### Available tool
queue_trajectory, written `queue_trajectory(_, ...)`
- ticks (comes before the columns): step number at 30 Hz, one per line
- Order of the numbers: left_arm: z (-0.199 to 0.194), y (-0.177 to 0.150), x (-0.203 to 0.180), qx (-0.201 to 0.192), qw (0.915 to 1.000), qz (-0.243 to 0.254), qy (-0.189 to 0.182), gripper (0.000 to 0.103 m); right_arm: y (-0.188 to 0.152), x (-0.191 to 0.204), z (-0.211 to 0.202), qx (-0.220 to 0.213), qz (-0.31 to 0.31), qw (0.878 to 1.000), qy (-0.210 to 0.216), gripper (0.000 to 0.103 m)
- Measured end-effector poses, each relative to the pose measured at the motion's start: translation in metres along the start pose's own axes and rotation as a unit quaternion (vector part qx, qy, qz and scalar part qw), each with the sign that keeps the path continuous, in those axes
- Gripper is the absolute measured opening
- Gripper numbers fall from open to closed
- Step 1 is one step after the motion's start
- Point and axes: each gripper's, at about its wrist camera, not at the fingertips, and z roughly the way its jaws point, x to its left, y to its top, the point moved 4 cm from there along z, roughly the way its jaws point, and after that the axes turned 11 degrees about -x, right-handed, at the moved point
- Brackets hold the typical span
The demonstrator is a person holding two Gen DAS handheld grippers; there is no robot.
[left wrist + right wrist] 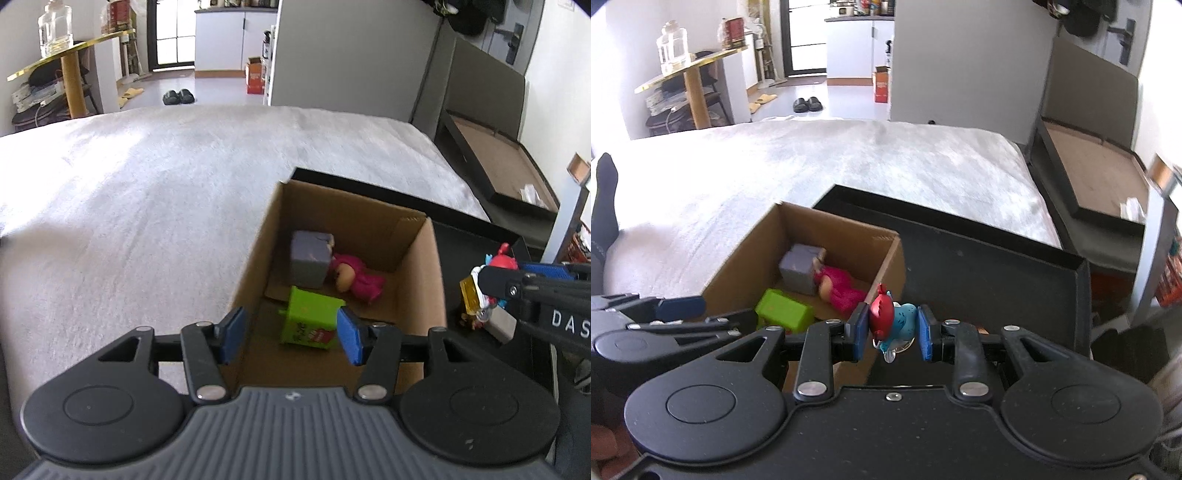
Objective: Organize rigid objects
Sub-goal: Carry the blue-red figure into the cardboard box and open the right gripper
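Note:
An open cardboard box (436,277) stands on the bed and holds a grey cube (310,260), a pink doll (356,280) and a green block (312,321). My left gripper (291,336) hovers open over the box's near end, its pads wide apart and clear of the green block below. In the right wrist view, my right gripper (892,330) is shut on a small red and blue figurine (890,321), held just right of the box wall (894,258), above the black tray (979,266). The grey cube (799,267), doll (840,288) and green block (783,310) lie inside.
The white blanket (147,203) spreads left of and behind the box. A small yellow item (469,295) and a white one (498,325) lie on the tray under the right gripper. A leg in a black sock (605,192) rests at the far left. A bed frame (1089,173) lies to the right.

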Motion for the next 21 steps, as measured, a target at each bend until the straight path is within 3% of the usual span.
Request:
queue_trajectory(4,-0.001,0.001,0.015,-0.019,0.9998,-0.005,0.010,0.053,0.011,0.021,0.007,0.000,-0.010,1.000,0.022,0.028)
queue_trajectory(7,0.005,-0.003,0.028,-0.011,0.9996,-0.024,0.005,0.047,0.013,0.035,0.016,0.006,-0.020,0.999,0.031,0.028)
queue_trajectory(12,0.014,-0.008,0.045,0.002,0.9988,-0.049,-0.002,0.017,0.010,0.054,0.036,0.021,-0.041,0.998,0.036,0.028)
queue_trajectory(15,0.015,-0.010,0.050,0.004,0.9977,-0.067,-0.009,0.011,0.010,0.063,0.043,0.022,-0.056,0.997,0.039,0.028)
queue_trajectory(21,0.015,-0.010,0.052,-0.003,0.9968,-0.080,-0.007,0.012,0.015,0.085,0.055,0.015,-0.096,0.993,0.061,0.028)
